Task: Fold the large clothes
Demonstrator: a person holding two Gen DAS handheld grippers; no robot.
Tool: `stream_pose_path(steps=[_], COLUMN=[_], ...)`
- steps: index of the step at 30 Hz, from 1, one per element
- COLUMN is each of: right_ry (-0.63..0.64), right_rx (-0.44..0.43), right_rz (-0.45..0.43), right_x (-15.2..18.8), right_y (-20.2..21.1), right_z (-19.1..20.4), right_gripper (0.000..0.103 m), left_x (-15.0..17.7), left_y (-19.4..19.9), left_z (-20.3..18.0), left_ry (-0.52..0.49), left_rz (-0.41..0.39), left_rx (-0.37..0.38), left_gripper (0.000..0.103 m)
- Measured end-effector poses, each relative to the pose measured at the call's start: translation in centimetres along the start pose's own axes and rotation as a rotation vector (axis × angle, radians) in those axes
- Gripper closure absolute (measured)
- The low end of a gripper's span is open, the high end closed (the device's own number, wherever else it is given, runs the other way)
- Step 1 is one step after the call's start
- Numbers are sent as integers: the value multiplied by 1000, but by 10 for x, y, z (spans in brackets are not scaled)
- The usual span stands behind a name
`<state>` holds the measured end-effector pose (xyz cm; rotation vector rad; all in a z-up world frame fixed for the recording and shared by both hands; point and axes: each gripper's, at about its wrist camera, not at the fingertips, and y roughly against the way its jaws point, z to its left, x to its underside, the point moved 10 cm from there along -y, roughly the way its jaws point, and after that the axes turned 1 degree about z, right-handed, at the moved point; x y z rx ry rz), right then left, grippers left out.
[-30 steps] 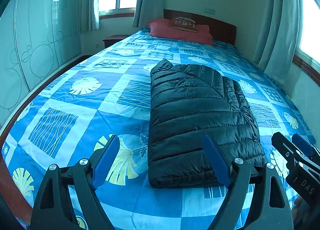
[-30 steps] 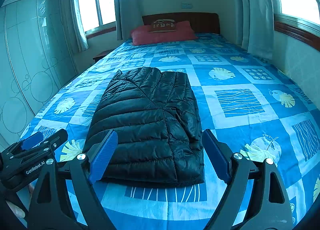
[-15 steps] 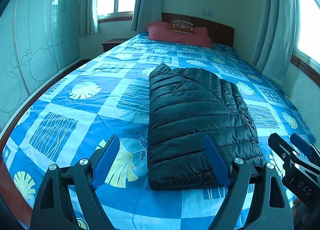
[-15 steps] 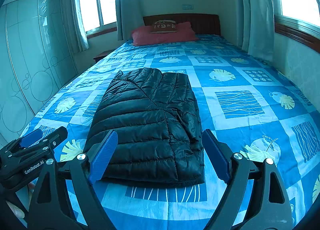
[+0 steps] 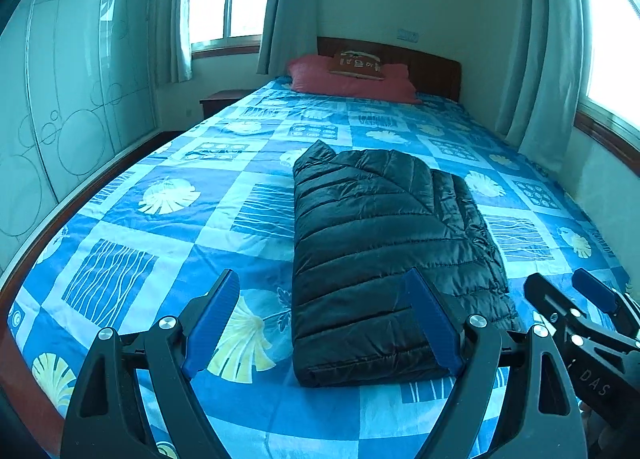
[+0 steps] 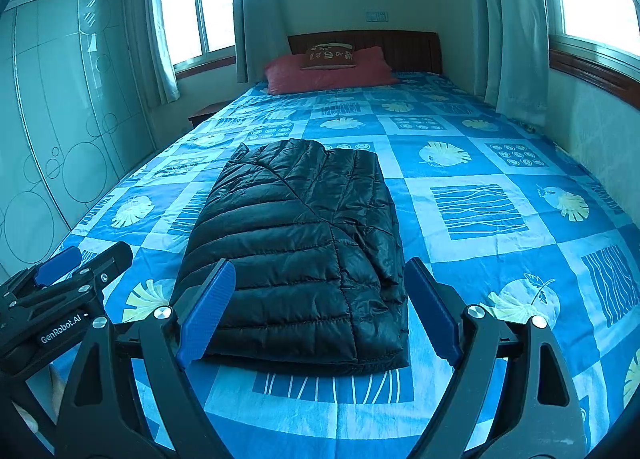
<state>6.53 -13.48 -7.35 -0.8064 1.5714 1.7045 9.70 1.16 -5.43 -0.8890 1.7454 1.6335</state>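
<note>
Now one black puffy jacket (image 5: 384, 259) lies folded in a neat block on the bed (image 5: 160, 235), near the foot end and about in the middle across. It rests flat on the blue bedspread with its squares of leaves and wavy lines.

Two tongs are up in the air near the foot of the bed. The left tongs (image 5: 324, 323) stand wide, with nothing between the two blue pads. The right tongs (image 6: 316, 311) stand wide too, and they hold nothing. Neither one touches the jacket (each just points at it from above).

At the far end, by the brown headboard (image 6: 400, 49), lies one long red pillow (image 6: 320, 71) with one small brown cushion (image 6: 330, 55) on top. Two windows let in light, one on each side.
</note>
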Motion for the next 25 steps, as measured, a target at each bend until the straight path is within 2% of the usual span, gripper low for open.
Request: stream_pose_path(steps=[4, 8, 10, 15, 18, 21, 25], right_ry=[4, 3, 4, 5, 2, 0, -7], right_rx=[-1, -1, -1, -2, -7, -4, 0], right_rz=[-2, -1, -1, -2, 0, -1, 1], right_x=[0, 1, 0, 0, 1, 2, 4], right_y=[2, 2, 2, 2, 1, 0, -3], right_z=[0, 0, 0, 1, 1, -1, -9], right_gripper=[17, 17, 17, 17, 17, 17, 17], left_x=[-1, 1, 3, 0, -1, -3, 2], left_y=[0, 0, 0, 3, 1, -2, -13], left_z=[-2, -7, -6, -11, -10, -3, 3], left_ry=[-11, -7, 0, -16, -24, 11, 8], left_rz=[0, 5, 17, -18, -23, -27, 9], left_rx=[-9, 27, 7, 36, 24, 5, -8], left_gripper=[19, 15, 15, 15, 15, 15, 15])
